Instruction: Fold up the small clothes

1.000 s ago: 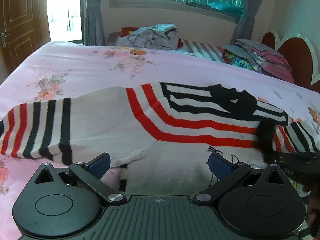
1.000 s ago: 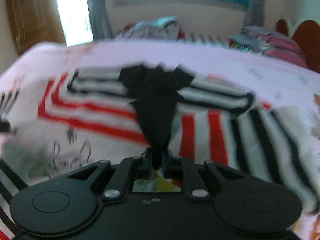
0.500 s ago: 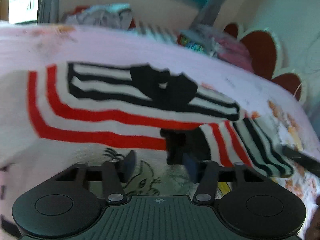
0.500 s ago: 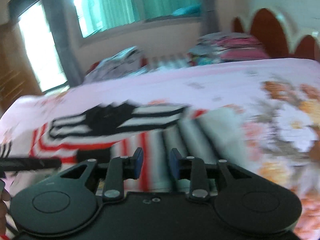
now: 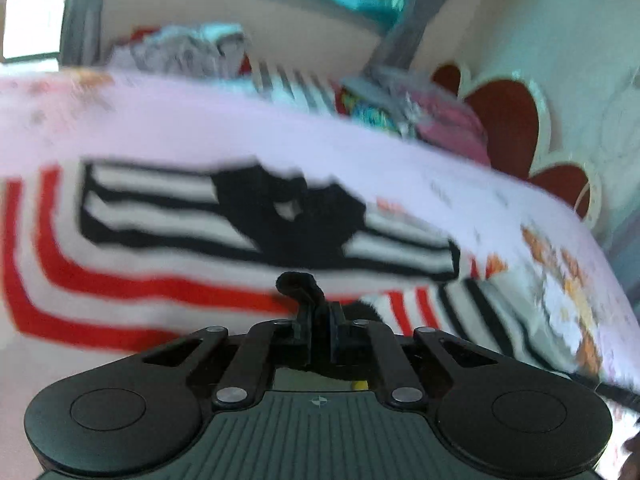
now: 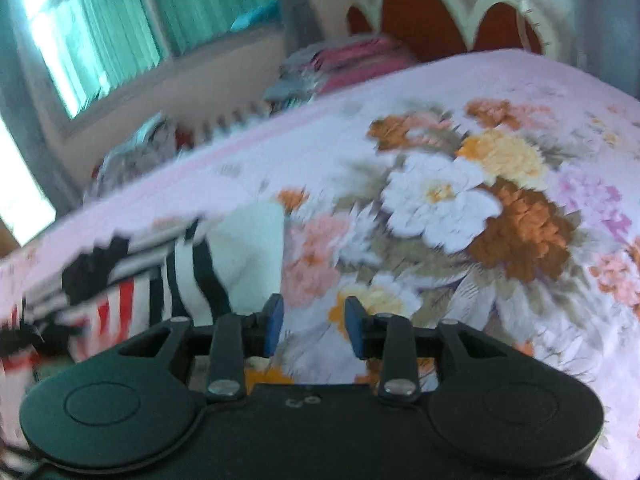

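- The left tongs (image 5: pixel 319 316) have gone from wide open a second ago, to half closed, to pinched tight now on a black bit of the sweater (image 5: pixel 224 248). A dark curl of knit sticks up from between them at lower centre of the left view. It looks like a cuff or trim, though blur keeps me from telling which.
- The right tongs (image 6: pixel 313 326) did the reverse: a second ago they were clamped on black fabric; now they stand apart with nothing between them, over the floral bed (image 6: pixel 500 128).
- So the grip has passed from right to left.
- The sweater lies spread on the bed, filling the middle of the left view: black collar at centre, red stripes to the left, black-and-white stripes running right. In the right view only its striped sleeve shows, at the left edge, just beside the left pad of the right tongs.
- Judgement: the fold is at an early stage. The body is still flat, and the left side probably now carries a sleeve end or edge across.
- Both views are smeared, so both tongs are moving fast.
- Loose clothes (image 5: pixel 188 50) pile at the far side, upper left.
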`<state>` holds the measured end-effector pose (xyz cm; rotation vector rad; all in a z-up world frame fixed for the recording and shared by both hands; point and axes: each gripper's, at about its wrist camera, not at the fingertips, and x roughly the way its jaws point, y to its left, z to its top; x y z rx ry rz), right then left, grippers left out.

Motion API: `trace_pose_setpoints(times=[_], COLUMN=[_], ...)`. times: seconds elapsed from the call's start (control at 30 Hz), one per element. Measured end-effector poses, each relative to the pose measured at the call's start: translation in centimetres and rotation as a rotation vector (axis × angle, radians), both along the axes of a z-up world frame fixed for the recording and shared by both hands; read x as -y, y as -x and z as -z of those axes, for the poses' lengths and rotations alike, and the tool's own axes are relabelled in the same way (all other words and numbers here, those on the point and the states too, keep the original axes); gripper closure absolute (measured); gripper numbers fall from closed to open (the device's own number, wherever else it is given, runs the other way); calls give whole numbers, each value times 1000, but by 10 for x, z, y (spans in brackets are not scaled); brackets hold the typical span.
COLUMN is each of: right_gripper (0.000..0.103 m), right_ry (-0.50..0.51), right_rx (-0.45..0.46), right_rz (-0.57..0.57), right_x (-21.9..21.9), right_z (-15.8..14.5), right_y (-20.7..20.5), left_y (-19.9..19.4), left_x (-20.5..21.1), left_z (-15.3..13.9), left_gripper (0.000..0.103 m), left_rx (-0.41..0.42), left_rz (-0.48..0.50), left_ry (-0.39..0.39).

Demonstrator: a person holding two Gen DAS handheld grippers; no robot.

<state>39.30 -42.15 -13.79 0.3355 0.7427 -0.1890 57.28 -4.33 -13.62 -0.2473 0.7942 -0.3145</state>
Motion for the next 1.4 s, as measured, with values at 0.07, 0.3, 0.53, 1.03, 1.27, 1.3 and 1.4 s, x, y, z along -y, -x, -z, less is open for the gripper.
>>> trace_pose_setpoints(times=[0.07,0.3,0.53,1.03,1.27,1.3,1.4], right_gripper=[68,67,76,60,91,91,92], right_ry=[-19,-14,23,-235,-343,-274,-84], right_rx=[-10,-91,-65,52,16,50,51], right_rz=[-45,-197,-138,-151,-209,-235,-271], right_x=[-7,-45,-46,14,20,11,-6], right_z=[5,26,25,13,38,28,25], right_y=[1,-20,-24,-130,-168,-161,-158], left_y=[2,2,5,-1,-2,7,12], left_x=[-19,-58,-69,-82,-84,-83,-75], left_z=[-11,7,26,34,39,34,41], left_gripper=[96,96,96,87,101,101,101], left_rx=[36,-9,-31,-36,5,73,71], left_rz=[-27,-56,-100,-116,-130,-133,-144], left_ry=[-42,-150,-97,-47,16,20,-86])
